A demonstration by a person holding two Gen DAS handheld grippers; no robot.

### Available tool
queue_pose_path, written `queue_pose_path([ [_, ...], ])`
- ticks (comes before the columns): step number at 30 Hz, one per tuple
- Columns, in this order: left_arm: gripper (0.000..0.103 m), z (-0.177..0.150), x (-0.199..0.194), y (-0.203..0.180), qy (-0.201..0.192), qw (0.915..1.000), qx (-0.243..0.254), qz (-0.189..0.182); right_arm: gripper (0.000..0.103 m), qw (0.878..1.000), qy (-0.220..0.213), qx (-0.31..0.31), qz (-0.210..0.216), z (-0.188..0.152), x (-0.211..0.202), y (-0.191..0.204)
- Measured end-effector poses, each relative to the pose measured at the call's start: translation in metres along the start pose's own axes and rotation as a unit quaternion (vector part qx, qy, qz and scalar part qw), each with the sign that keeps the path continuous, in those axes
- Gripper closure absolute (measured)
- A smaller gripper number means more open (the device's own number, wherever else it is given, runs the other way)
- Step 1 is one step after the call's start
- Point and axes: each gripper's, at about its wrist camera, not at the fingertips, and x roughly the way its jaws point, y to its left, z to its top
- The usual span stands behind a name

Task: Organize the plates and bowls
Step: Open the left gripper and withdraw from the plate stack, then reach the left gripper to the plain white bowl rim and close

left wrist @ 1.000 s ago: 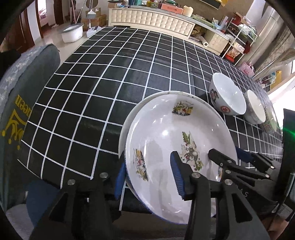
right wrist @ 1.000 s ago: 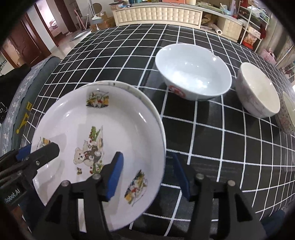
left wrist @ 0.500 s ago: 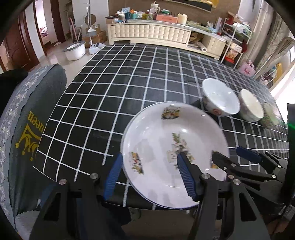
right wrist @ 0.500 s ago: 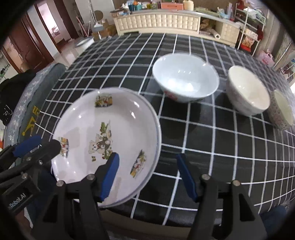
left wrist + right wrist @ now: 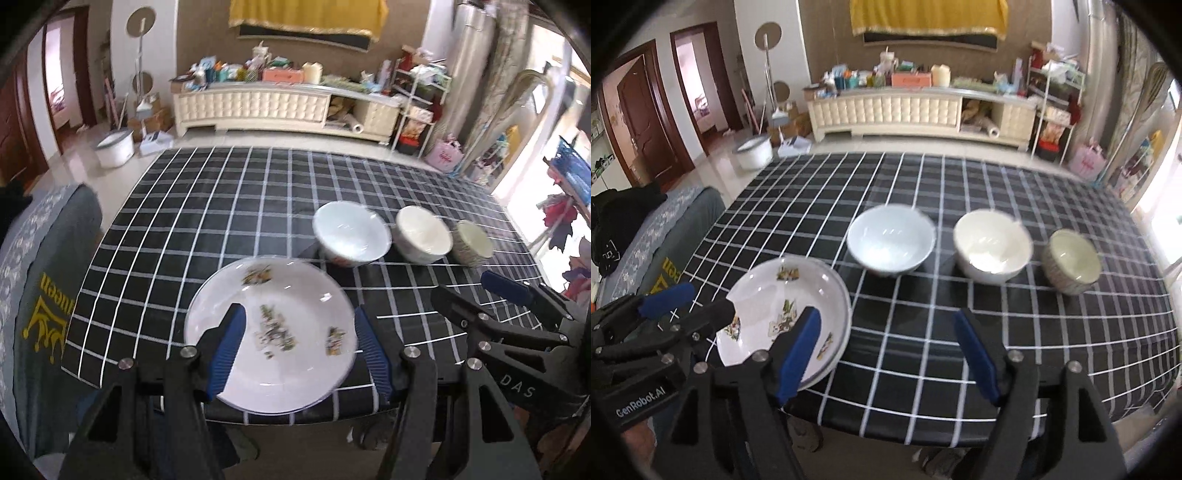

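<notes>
A white plate with cartoon prints lies on a second plate near the table's front edge; the doubled rim shows on the plate stack in the right wrist view. Behind it stand three bowls in a row: a white bowl, a cream bowl and a small patterned bowl. My left gripper hovers open over the plates' near side, holding nothing. My right gripper is open to the right of the plates, above bare cloth.
The table wears a black cloth with a white grid. A grey-covered seat stands against its left side. Beyond the far edge are a white tub on the floor and a long cream cabinet.
The printed plate, tilted between both grippers a second ago, now lies flat on the lower plate. Both grippers have let go and drawn back and up from the table.
</notes>
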Motion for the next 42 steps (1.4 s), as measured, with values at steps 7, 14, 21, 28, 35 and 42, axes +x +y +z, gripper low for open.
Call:
queue_pose_path([
  [7, 0.034, 0.010, -0.025, -0.028, -0.035, 0.9987, 0.026, -0.026, 0.018, 0.999, -0.044, -0.009, -0.016, 0.003, -0.035, -0.015],
  [14, 0.034, 0.019, -0.035, -0.051, -0.048, 0.9969, 0.050, -0.038, 0.013, 0.998, -0.068, 0.004, -0.018, 0.008, -0.052, -0.036],
  [21, 0.034, 0.034, -0.019, -0.060, -0.035, 0.9967, 0.053, -0.050, 0.012, 0.998, -0.063, 0.016, -0.018, 0.017, -0.044, -0.054],
  [28, 0.034, 0.058, 0.008, -0.063, -0.021, 0.9962, 0.057, -0.062, 0.012, 0.998, -0.051, 0.014, -0.020, 0.037, -0.023, -0.061],
  [35, 0.034, 0.085, 0.039, -0.057, -0.009, 0.9966, 0.055, -0.061, 0.012, 0.999, -0.036, 0.008, -0.015, 0.062, 0.007, -0.064],
  [42, 0.034, 0.104, 0.070, -0.042, 0.012, 0.9973, 0.048, -0.053, 0.012, 1.000, -0.012, 0.004, 0.005, 0.080, 0.041, -0.060],
])
